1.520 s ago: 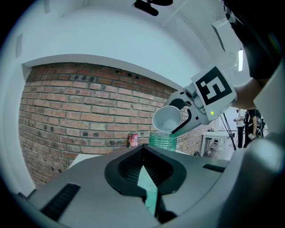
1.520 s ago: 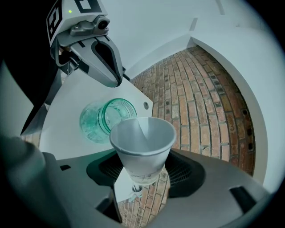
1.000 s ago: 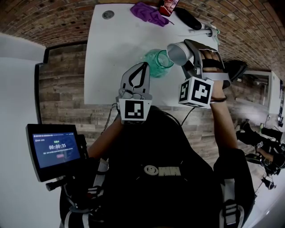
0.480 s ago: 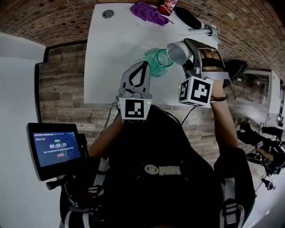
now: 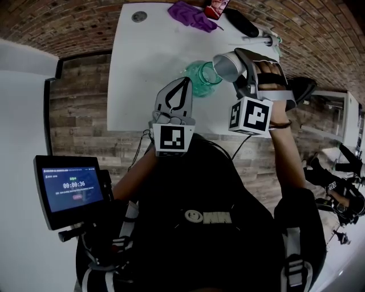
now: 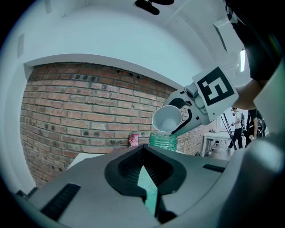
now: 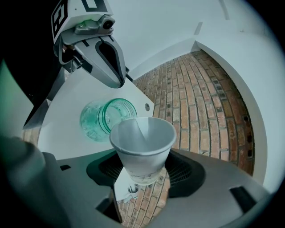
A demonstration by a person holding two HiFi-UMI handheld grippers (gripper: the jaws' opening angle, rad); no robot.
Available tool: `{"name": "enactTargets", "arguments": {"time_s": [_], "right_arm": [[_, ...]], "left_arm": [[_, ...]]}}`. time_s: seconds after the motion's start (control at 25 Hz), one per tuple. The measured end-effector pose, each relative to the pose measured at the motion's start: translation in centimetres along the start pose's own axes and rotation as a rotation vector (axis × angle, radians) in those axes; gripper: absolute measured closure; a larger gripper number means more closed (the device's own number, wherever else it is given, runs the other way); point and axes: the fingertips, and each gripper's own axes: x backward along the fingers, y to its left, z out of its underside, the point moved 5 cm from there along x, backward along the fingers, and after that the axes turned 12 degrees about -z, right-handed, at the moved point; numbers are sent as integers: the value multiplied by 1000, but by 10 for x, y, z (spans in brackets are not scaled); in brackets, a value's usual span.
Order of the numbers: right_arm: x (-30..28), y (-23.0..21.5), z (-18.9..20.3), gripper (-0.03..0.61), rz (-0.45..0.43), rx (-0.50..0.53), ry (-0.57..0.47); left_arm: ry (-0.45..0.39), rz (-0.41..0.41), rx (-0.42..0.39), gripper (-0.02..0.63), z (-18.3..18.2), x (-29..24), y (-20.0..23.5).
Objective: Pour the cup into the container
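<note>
A white paper cup (image 5: pixel 226 67) is tipped on its side, its mouth over the rim of a green glass jar (image 5: pixel 202 80) that stands on the white table (image 5: pixel 137 68). My right gripper (image 5: pixel 235 69) is shut on the cup (image 7: pixel 142 142) near its base. The cup's inside (image 6: pixel 167 118) looks white, with no contents showing. The jar (image 7: pixel 104 118) lies just beyond the cup's lip. My left gripper (image 5: pixel 183 82) hovers shut and empty beside the jar's near left side. Its closed tip (image 6: pixel 143 149) points at the jar (image 6: pixel 163 140).
A purple cloth (image 5: pixel 191 16), a red can (image 5: pixel 215 7) and a black object (image 5: pixel 239 23) lie at the table's far end near a round grommet hole (image 5: pixel 138 17). A small screen (image 5: pixel 71 191) sits at my lower left. Brick wall surrounds the table.
</note>
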Motion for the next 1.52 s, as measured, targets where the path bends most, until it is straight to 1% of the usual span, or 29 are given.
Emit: {"name": "enactTargets", "arguments": {"time_s": [0.72,0.92,1.52], "right_arm": [[-1,1,-3,286,0,40,9],[-1,1,-3,287,-1,48,9],[-1,-1,-5,286,-1,71,13]], "left_arm": [[-12,6,-12,611,-1,-1,-2],[-7,4,4,611,-1,-1,-3],[-18,-3,7,611,-2,-1,-1]]}}
